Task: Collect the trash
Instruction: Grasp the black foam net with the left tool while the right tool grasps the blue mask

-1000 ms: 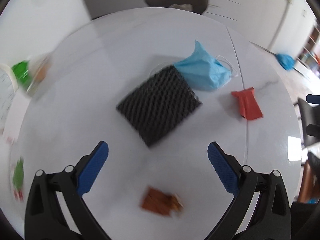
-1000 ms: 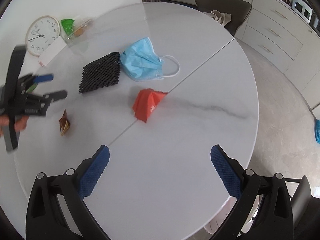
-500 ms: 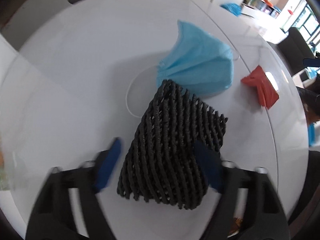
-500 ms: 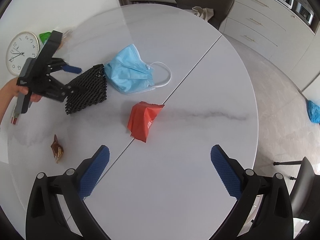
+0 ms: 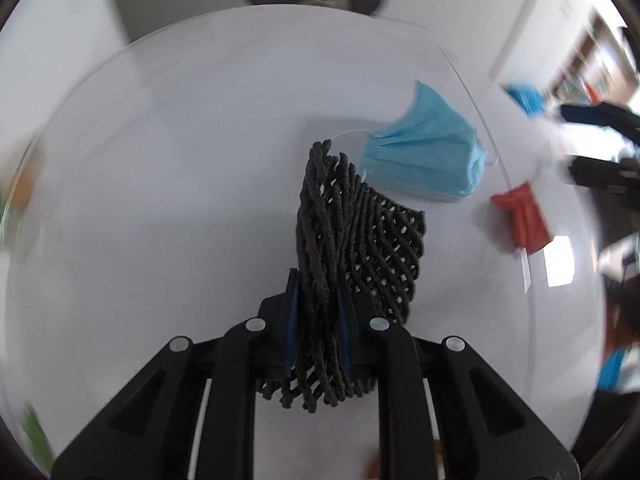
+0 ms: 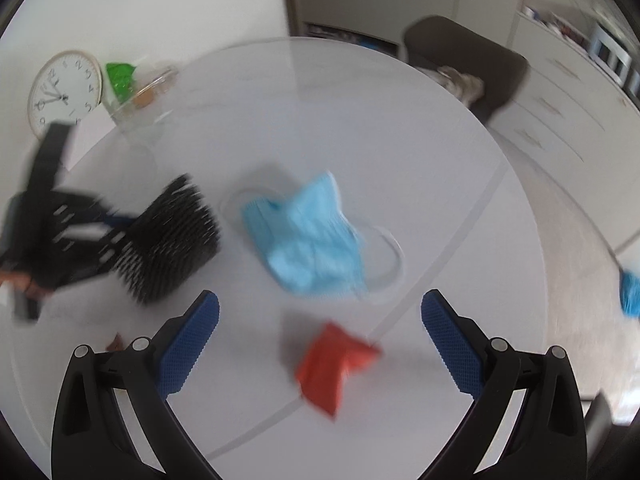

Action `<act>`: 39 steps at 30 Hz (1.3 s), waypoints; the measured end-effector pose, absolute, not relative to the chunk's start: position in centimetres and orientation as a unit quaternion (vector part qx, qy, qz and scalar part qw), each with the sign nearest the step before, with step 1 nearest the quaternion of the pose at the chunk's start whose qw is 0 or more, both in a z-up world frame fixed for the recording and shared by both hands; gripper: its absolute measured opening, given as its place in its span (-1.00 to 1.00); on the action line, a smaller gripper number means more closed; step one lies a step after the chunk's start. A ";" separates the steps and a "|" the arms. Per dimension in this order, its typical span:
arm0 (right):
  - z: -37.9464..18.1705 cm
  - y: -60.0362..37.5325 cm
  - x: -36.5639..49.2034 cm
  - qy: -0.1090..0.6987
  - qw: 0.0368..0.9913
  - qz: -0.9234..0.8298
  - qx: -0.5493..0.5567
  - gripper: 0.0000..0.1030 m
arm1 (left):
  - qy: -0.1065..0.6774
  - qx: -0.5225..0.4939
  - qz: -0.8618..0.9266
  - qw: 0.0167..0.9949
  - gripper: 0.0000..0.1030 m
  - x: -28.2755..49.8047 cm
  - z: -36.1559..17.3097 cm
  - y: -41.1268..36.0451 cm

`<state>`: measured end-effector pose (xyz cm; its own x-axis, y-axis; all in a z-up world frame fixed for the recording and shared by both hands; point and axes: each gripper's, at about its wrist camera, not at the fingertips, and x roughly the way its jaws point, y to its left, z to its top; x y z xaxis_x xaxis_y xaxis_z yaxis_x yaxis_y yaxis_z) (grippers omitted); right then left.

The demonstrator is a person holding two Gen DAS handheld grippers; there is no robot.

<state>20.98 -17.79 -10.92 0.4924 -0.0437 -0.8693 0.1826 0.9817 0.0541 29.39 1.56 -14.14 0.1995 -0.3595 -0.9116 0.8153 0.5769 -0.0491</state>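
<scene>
My left gripper [image 5: 317, 292] is shut on the black foam net [image 5: 352, 240], which is squeezed upright between the blue pads and lifted off the white round table [image 5: 180, 200]. The right wrist view shows the same net [image 6: 172, 240] at the left, held by that gripper. A blue face mask [image 5: 428, 156] [image 6: 308, 240] lies mid-table. A red wrapper [image 5: 526, 216] [image 6: 332, 364] lies nearer the right gripper [image 6: 320, 328], which hangs open above the table with the wrapper between and below its fingers, untouched.
A wall clock [image 6: 64, 92] and a clear cup with green and orange scraps [image 6: 136, 88] stand at the table's far left. A small brown wrapper [image 6: 116, 342] lies near the left finger. A dark chair [image 6: 464, 60] stands behind the table; a seam crosses the tabletop.
The left gripper moved onto the black net and closed on it, crumpling and lifting it. The right gripper moved forward over the table, so the red wrapper now lies between its fingers.
</scene>
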 end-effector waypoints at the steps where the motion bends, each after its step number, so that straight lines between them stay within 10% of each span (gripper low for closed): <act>1: -11.6 -17.5 22.5 0.505 0.859 -0.060 0.061 0.95 | 0.495 0.215 -0.384 0.749 -0.68 28.6 -13.6 2.6; 5: -14.1 -16.4 26.7 0.522 0.851 -0.054 0.037 0.72 | 0.493 0.162 -0.335 0.787 -0.68 25.4 -11.4 5.9; 10: -17.4 -16.9 29.5 0.565 0.819 -0.064 0.069 -0.58 | 0.502 0.105 -0.276 0.813 -0.68 23.1 -9.5 8.8; 13: -16.1 -17.3 28.7 0.546 0.829 -0.055 0.105 -0.75 | 0.497 0.091 -0.263 0.822 -0.68 21.1 -8.4 9.4; 25: -3.2 -21.5 12.0 0.433 0.891 -0.048 0.131 -0.77 | 0.473 0.083 -0.308 0.821 -0.68 10.7 -4.1 1.9; 39: -4.9 -30.0 -9.7 0.482 0.853 -0.116 0.160 -0.75 | 0.503 0.126 -0.358 0.777 -0.68 -2.2 -4.8 -12.0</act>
<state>-9.66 -30.02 -4.92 0.5080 -0.0441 -0.8602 0.3534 0.9214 0.1615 -2.18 -11.97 -4.84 0.2382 -0.4293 -0.8712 0.6829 0.7119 -0.1640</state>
